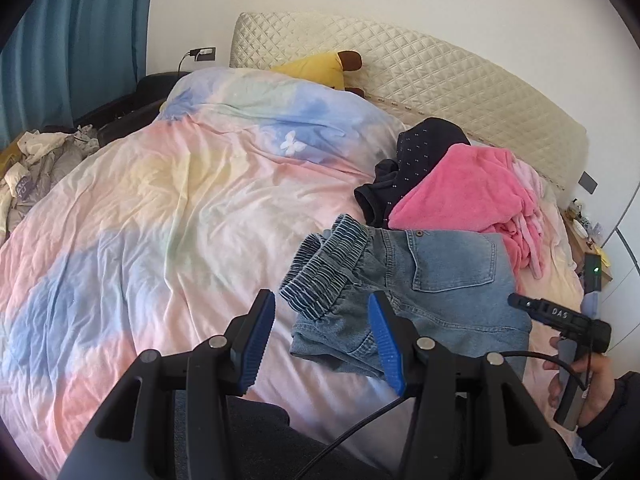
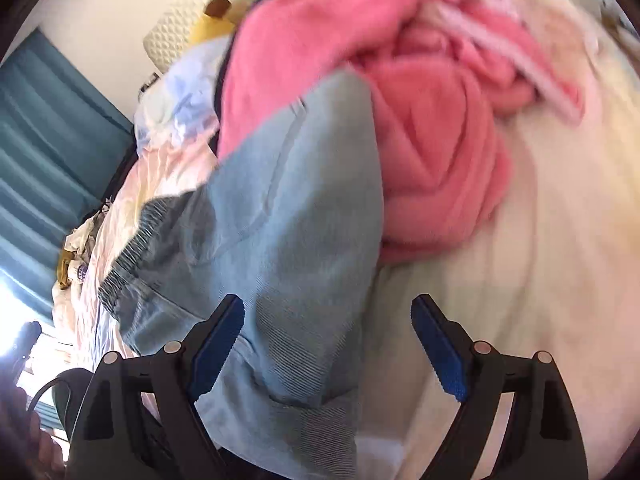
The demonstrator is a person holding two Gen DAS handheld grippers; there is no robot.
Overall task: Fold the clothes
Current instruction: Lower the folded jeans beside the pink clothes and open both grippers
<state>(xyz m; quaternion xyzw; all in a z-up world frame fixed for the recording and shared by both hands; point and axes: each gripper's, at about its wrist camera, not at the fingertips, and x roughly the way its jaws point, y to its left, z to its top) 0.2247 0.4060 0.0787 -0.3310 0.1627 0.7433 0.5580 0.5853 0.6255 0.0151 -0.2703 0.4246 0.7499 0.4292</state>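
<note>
Denim is the material in hand: small light-blue jeans with a ribbed, elasticated waistband lie crumpled on the right half of the bed, back pocket up, waistband towards the middle of the bed. Their far edge touches a fuzzy bright-pink garment, which rests against a dark navy dotted garment; the 3 form 1 loose heap on the pastel pink, blue and yellow quilt cover.

Judging by the weave, the jeans will be the stiffest and heaviest piece here, yet still limp enough to sag when lifted. They should hold a crease well and slip little between the ribbed blue pads. The gathered waistband is thick and grippy, so its 2 corners look like the best places to pinch; a single layer at the hem would likely let the rest drag.

The left gripper hovers just before the near edge of the jeans, released, jaws apart and holding nothing. The right gripper is also spread wide and empty, close over the denim, its view blurred. In the left view it sits at the jeans' right side.

Behind stand a cream quilted headboard, a yellow plush toy and teal curtains.
</note>
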